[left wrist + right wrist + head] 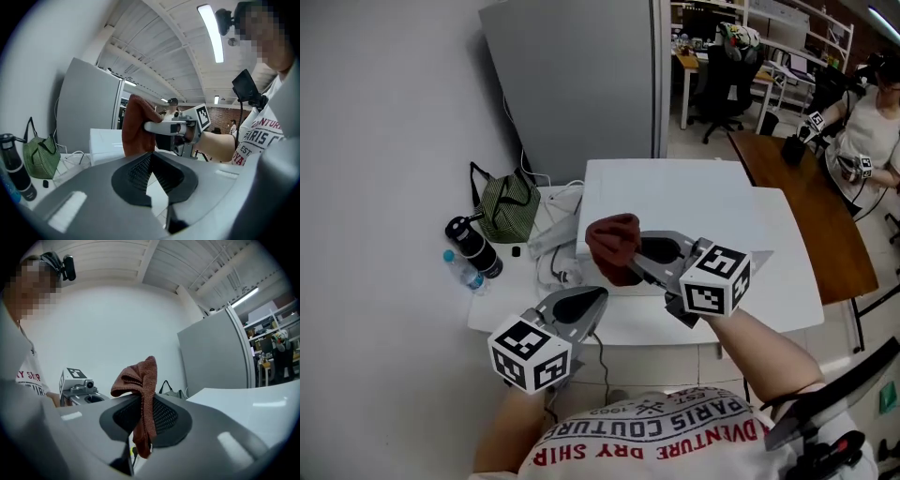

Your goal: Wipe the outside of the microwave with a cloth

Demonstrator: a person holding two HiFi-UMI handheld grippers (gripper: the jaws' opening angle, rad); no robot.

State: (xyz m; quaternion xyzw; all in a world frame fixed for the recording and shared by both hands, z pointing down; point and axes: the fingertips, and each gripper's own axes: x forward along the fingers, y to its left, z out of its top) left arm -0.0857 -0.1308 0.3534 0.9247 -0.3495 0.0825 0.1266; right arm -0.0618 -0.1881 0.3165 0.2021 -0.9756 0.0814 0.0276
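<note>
A white microwave [675, 202] stands on a white table [797, 281], close to the wall. My right gripper [633, 265] is shut on a reddish-brown cloth [612, 246], held bunched in front of the microwave's front left corner. In the right gripper view the cloth [143, 394] hangs between the jaws, with the microwave's top [253, 401] at the right. My left gripper [591, 298] is lower and to the left, shut with nothing in it. The left gripper view shows the cloth [136, 126], the right gripper [154, 126] and the microwave [105, 140] beyond its closed tips.
Left of the microwave lie a green bag [508, 208], a black bottle [473, 246], a plastic water bottle [464, 272] and white cables [558, 253]. A grey cabinet [581, 75] stands behind. A brown table [811, 216] and a seated person [872, 122] are at the right.
</note>
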